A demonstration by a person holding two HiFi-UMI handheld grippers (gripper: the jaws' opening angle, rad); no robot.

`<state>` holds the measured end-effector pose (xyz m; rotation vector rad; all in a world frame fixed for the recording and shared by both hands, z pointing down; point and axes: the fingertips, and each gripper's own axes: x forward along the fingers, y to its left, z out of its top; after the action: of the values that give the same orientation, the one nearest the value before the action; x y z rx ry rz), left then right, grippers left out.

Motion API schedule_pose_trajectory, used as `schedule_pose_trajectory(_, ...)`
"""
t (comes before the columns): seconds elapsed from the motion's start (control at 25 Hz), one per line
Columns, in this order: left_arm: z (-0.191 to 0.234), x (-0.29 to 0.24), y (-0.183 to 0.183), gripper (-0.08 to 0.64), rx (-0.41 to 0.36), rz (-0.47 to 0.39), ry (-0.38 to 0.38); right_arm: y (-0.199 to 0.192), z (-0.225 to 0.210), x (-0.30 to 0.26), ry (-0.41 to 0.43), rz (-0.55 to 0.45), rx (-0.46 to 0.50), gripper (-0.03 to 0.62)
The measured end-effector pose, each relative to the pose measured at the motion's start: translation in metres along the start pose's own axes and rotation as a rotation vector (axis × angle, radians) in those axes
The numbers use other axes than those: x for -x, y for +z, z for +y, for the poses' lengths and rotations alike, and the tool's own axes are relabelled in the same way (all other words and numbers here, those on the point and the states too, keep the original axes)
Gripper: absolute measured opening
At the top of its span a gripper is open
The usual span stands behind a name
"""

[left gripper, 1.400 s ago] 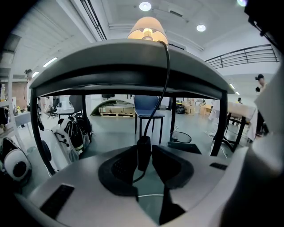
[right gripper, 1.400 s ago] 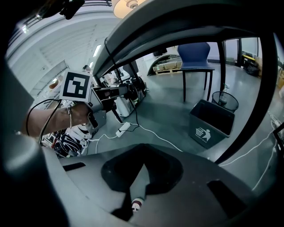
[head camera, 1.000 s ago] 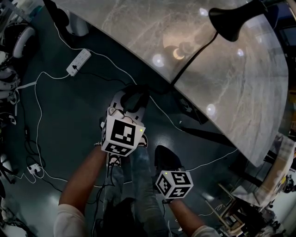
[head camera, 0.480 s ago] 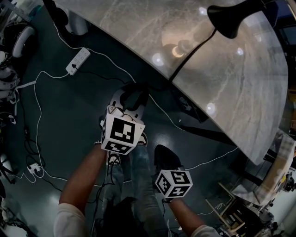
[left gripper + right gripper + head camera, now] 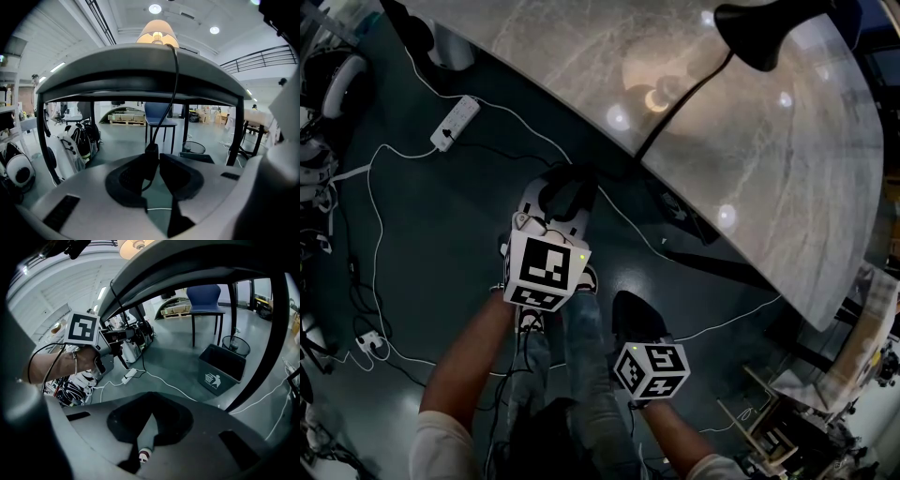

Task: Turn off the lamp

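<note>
Left gripper (image 5: 158, 163): jaws closed round the black inline switch (image 5: 150, 159), pads against its sides, presumably to squeeze its button. Cord (image 5: 172, 93): hangs from the table (image 5: 117, 70) edge down into that grip. Lamp (image 5: 157, 32): on the table top, shade lit; task judged unfinished. Right gripper (image 5: 150, 417): jaws together, empty, held below the table edge, probably parked clear of the cord.

We log a large open workshop hall: wooden pallets (image 5: 123, 121), mezzanine railing (image 5: 262, 54), power strip (image 5: 455, 124) and loose cables (image 5: 371, 197) across grey-green floor (image 5: 441, 216), blue chair (image 5: 161, 112).
</note>
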<state>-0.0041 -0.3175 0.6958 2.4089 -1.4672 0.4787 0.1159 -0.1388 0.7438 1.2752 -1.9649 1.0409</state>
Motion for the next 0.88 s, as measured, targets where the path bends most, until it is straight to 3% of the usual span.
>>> schedule_pose_trajectory(0.88, 0.0033, 0.0043, 0.0050, 0.074, -0.002, -0.007, 0.008, -0.0022, -0.0013, 0.0013, -0.008, -0.001, -0.007, -0.002)
